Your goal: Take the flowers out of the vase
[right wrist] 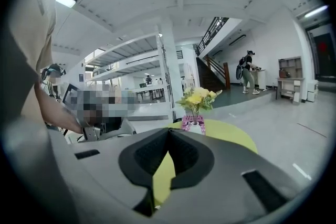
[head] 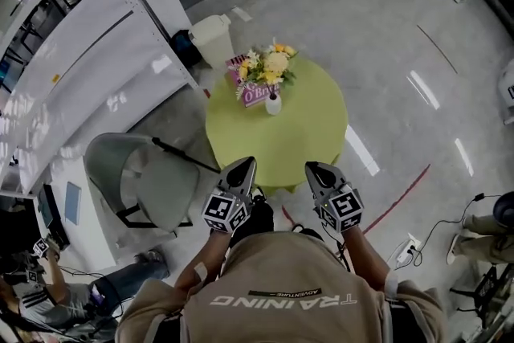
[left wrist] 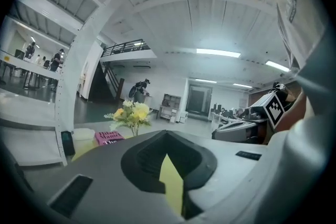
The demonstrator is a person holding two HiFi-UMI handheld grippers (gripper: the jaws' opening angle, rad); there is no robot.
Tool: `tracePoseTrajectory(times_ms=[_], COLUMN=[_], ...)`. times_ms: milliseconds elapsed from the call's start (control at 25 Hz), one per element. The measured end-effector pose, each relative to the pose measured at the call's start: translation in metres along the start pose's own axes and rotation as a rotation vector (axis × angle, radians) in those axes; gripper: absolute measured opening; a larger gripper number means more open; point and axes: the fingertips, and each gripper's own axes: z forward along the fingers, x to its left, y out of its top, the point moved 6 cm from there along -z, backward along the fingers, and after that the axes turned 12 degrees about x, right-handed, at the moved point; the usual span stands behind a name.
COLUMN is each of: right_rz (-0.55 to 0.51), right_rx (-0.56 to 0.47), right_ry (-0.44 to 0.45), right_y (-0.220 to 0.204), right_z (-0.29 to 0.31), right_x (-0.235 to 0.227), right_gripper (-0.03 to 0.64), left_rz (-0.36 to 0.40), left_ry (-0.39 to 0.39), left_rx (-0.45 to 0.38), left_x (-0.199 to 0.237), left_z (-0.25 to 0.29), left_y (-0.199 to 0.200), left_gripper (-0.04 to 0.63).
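A bunch of yellow and white flowers [head: 269,64] stands upright in a small white vase [head: 274,104] on the far side of a round yellow-green table [head: 313,124]. My left gripper [head: 243,165] and right gripper [head: 313,167] hover side by side over the table's near edge, well short of the vase. Both point toward it, with jaws shut and nothing between them. In the left gripper view the flowers [left wrist: 131,112] show far ahead, left of the closed tips [left wrist: 167,135]. The right gripper view has the flowers [right wrist: 197,98] and vase [right wrist: 195,127] just right of its closed tips [right wrist: 169,130].
A pink book [head: 245,88] lies behind the vase. A grey chair [head: 152,181] stands left of the table, with a white bin [head: 213,36] and white shelving [head: 80,68] beyond. A power strip with cables [head: 409,247] lies on the floor at right. A person sits at lower left [head: 48,285].
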Motion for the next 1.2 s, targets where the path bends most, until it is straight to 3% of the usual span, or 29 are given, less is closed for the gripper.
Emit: tracePoseTrajectory(times_ms=[280, 720, 1000, 1200], right_rz=[0.009, 0.048, 0.027, -0.03], right_rx=[-0.031, -0.003, -0.006, 0.011], right_ry=[-0.078, -0.148, -0.111, -0.019], right_y=[0.058, 0.089, 0.09, 0.09], right_z=[0.053, 0.107, 0.122, 0.135], right_x=[-0.003, -0.019, -0.054, -0.069], right_gripper=[0.003, 0.003, 0.005, 0.005], left_rz=[0.012, 0.023, 0.028, -0.086], left_ry=[-0.083, -0.141, -0.111, -0.065], left_rx=[-0.009, 0.012, 0.032, 0.041], left_x=[0.063, 0.118, 0.109, 0.1], left_z=[0.02, 0.052, 0.076, 0.092], left_y=[0.028, 0.046, 0.055, 0.052], left_gripper=[0.002, 0.002, 0.002, 0.002])
